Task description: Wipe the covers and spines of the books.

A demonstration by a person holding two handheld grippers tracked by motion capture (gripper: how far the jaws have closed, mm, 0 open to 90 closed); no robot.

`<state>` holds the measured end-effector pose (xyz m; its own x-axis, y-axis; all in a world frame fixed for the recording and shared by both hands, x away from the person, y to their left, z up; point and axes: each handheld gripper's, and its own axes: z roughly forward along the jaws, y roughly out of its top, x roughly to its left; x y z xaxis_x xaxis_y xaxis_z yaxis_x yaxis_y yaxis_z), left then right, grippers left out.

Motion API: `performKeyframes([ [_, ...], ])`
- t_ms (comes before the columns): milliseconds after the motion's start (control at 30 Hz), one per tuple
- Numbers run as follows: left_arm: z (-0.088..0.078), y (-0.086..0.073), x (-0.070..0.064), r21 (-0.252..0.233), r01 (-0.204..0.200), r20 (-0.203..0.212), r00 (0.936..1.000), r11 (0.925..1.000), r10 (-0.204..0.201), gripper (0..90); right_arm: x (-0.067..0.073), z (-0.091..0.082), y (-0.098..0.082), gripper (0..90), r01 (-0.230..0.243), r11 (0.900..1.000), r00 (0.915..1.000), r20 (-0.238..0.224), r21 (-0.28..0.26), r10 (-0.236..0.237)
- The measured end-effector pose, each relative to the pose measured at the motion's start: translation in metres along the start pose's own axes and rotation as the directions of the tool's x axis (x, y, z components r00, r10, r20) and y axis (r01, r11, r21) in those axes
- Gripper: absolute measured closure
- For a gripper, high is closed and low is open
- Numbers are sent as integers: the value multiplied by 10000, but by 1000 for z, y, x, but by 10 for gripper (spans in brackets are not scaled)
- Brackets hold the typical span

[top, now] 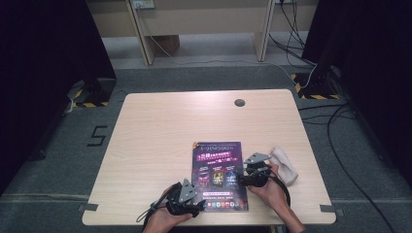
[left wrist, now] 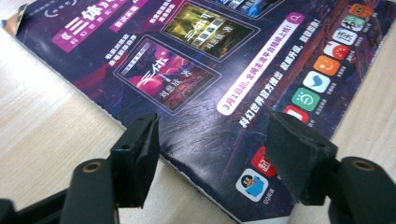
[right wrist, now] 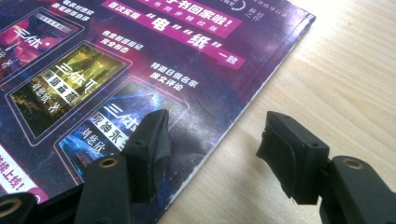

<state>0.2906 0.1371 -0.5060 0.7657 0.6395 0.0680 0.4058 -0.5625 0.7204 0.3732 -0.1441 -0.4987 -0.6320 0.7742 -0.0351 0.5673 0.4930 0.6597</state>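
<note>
The left gripper (top: pixel 187 196) hovers with fingers spread over the near left corner of the magazine (top: pixel 219 174), which lies flat and closed on the table (top: pixel 155 136). The right gripper (top: pixel 252 174), fingers likewise apart, straddles its right edge. Nothing is gripped yet; lifting or opening seems still ahead.

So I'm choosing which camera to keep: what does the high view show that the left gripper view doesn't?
High view alone: the whole table, the cloth, the right claw and both hands. Left gripper view alone: the app icons printed on the magazine, seen close. Shared: the magazine and the open left claw.
</note>
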Motion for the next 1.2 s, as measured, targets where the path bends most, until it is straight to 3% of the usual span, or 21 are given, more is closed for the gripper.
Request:
performKeyframes([
  [367, 1, -2, 3, -134, 209, -5, 9998, 9997, -209, 295, -1, 0, -1, 418, -32, 9999, 10000, -70, -101, 32],
  [500, 0, -1, 2, -188, -130, -211, 9997, 9997, 126, 271, -1, -1, -1, 381, 302, 9995, 9995, -11, -132, -302],
  [567, -1, -1, 3, -277, -69, -295, 9995, 9996, 61, 251, -3, -2, -1, 358, 222, 9996, 9997, -113, -201, -224],
  [767, -9, -4, 11, -472, 267, -443, 9986, 9985, -288, 205, -14, -19, -2, 304, 163, 9962, 9999, 11, -854, -162],
  [900, -13, -8, 14, -513, 359, -510, 9980, 9980, -385, 186, -25, -33, -4, 311, 24, 9973, 9994, 339, -738, 1],
  [1067, -18, -11, 14, -432, 171, -512, 9985, 9989, -193, 186, -40, -45, -8, 320, -204, 9968, 9951, 951, -778, 278],
  [1200, -21, -14, 17, -466, 307, -545, 9980, 9984, -332, 186, -51, -51, -11, 337, -643, 9936, 9929, 942, -930, 730],
])
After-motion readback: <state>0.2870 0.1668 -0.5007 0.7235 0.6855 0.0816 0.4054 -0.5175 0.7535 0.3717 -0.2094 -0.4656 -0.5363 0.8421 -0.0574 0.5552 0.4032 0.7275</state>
